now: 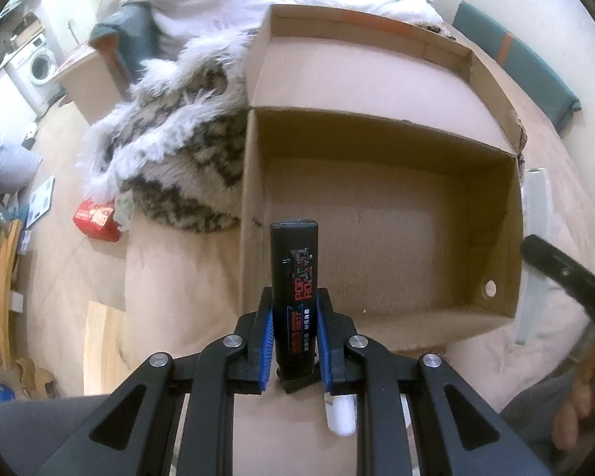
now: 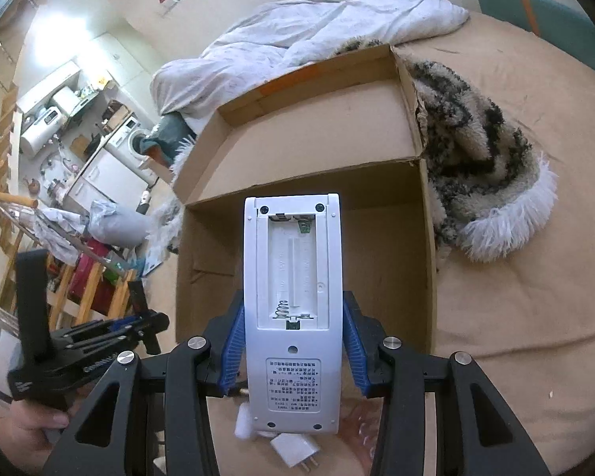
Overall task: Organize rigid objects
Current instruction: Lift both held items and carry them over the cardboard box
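Left gripper (image 1: pixel 293 341): clamped on a slim black device (image 1: pixel 295 277), blue pads pressed to both its flanks, its far end poking up past the fingertips.
Right gripper (image 2: pixel 293 349): clamped on a white remote (image 2: pixel 293 289), held back-side up, battery bay uncovered and without batteries, lower body between the pads.
Cardboard box (image 1: pixel 380 214): straight ahead of both sets of fingertips, lid flap folded back on the far side; no object visible on the visible part of its floor.
Done so far: both items gripped and clear of the bed; nothing seen stowed in the box.
Left to do, by judgement: carry each item over the near wall, lower it to the floor of the box, release.
Leftovers: white cylinder (image 1: pixel 341 416) under the left fingers, just to their right; white plug adapter (image 2: pixel 295 452) below the right fingers, behind the remote's near end. Probably next in line.
Surroundings: fluffy patterned blanket (image 2: pixel 476 158) beyond the box's side, well off the fingertips.
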### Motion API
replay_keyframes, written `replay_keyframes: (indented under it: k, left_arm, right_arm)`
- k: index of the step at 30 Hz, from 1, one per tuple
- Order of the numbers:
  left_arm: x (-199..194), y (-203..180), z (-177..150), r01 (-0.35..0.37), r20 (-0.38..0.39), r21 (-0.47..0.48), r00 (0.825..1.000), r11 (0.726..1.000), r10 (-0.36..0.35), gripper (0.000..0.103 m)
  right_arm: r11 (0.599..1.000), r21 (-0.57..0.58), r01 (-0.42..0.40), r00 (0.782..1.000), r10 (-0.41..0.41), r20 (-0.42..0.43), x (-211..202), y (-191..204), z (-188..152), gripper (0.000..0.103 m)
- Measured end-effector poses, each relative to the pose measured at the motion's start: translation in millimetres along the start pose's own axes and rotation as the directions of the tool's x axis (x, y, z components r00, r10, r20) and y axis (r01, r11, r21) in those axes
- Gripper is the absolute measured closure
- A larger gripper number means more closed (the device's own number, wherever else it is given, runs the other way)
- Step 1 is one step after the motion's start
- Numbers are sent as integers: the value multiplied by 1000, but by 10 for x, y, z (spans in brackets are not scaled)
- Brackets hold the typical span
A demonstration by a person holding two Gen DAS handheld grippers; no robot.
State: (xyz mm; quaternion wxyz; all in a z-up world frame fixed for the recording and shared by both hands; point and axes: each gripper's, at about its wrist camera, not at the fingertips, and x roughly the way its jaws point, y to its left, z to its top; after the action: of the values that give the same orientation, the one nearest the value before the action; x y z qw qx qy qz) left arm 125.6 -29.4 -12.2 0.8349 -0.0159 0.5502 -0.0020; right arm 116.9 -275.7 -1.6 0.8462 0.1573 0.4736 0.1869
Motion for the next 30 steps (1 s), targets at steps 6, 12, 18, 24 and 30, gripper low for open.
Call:
replay_keyframes:
  k: [6,12,18,24,30]
  left_arm:
    - [282,-165,173,-14,-22,53,1000,998,15,86]
    - [511,-349,257,-19,-29,105,999,994,22,86]
    - [787,-395,232,51,-90,73,995,996,-44,86]
    - [972,-415,200,48,-110,80,993,996,-39,86]
    - [1072,-408,176,4,-99,70,995,998,3,86]
  right_arm:
    - [999,-4,37,999,-37,-34,324,-63,122,56]
    - [997,-29,71,995,-73,-75,606,-69,160,56]
    - [993,-72,90,989,-98,-114,876,0,167,56]
    - [987,-99,129,977,-144,-160,1107,45,116,56]
    - [968,-139,208,955,-232,-185,1274,53,99,56]
